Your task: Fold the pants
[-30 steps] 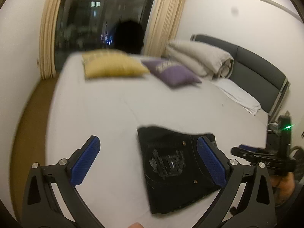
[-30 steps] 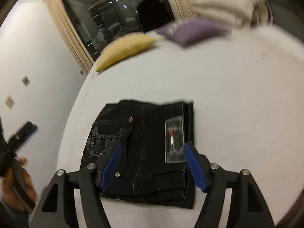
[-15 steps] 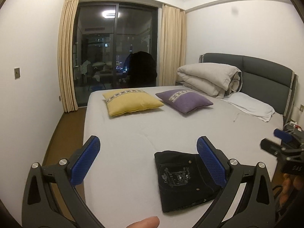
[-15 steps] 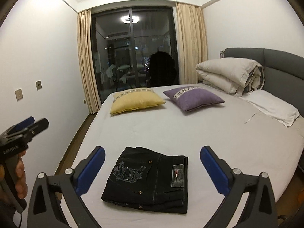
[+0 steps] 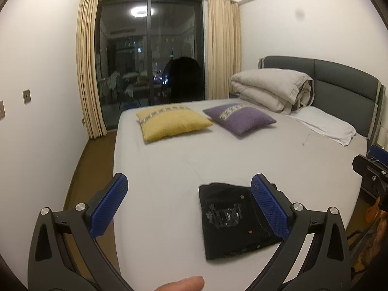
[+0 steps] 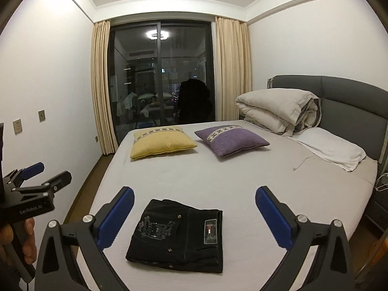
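Observation:
Black pants point(image 6: 178, 236) lie folded into a compact rectangle near the front edge of the bed point(image 6: 230, 177); they also show in the left wrist view point(image 5: 232, 220). My right gripper point(image 6: 194, 214) is open and empty, held back above the pants. My left gripper point(image 5: 189, 203) is open and empty, held back to the left of the pants. Each gripper shows at the edge of the other's view: the left one point(image 6: 41, 177), the right one point(image 5: 371, 167).
A yellow cushion point(image 6: 161, 143) and a purple cushion point(image 6: 230, 140) lie mid-bed. A folded duvet point(image 6: 278, 111) and a white pillow point(image 6: 332, 148) lie by the grey headboard point(image 6: 351, 101). A dark glass door with curtains is behind. Floor runs along the bed's left side.
Both grippers pulled up and back from the folded pants. The right gripper's jaws opened wider. The pants lie still on the bed.

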The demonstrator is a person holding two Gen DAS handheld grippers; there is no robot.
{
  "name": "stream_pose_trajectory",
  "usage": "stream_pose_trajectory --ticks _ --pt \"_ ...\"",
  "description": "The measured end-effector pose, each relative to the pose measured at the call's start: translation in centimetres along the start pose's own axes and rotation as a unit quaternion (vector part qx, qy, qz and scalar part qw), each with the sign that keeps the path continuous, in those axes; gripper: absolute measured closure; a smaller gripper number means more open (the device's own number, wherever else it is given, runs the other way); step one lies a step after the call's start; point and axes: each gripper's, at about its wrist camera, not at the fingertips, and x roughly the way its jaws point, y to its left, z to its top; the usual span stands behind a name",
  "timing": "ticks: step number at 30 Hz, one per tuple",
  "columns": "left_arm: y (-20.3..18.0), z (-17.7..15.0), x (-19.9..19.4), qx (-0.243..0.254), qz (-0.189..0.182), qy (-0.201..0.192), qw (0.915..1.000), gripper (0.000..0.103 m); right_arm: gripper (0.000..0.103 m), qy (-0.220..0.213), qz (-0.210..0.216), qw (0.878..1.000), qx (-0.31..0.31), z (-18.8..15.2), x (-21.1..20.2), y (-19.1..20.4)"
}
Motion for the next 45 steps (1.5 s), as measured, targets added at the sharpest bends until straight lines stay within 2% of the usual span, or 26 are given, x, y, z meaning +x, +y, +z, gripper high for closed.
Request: stream_pose_trajectory --ticks 2,10,16,31,45 --pt "-0.4 -0.2 0.4 -0.003 0.010 0.024 0.9997 0.000 0.000 0.008 -0.006 1.000 0.002 0.0 -0.1 0.1" --pt "-2.1 -2.4 3.2 -0.010 -0.003 0.103 0.9946 0.000 0.000 0.073 -0.029 0.997 0.020 -1.0 1.5 0.3" --pt "-2.8 -4.0 5.5 -0.010 0.001 0.140 0.9902 0.000 0.000 0.097 -0.025 0.995 0.005 -1.8 2.5 1.6" --pt "-2.4 -5.9 8.7 -0.011 0.009 0.172 0.9850 0.000 0.000 0.125 -0.025 0.992 0.007 -3.1 4.0 2.0" --pt "-2.7 -6.5 9.5 -0.011 0.013 0.184 0.9829 0.000 0.000 0.139 -0.025 0.990 0.006 -3.6 4.8 2.2"
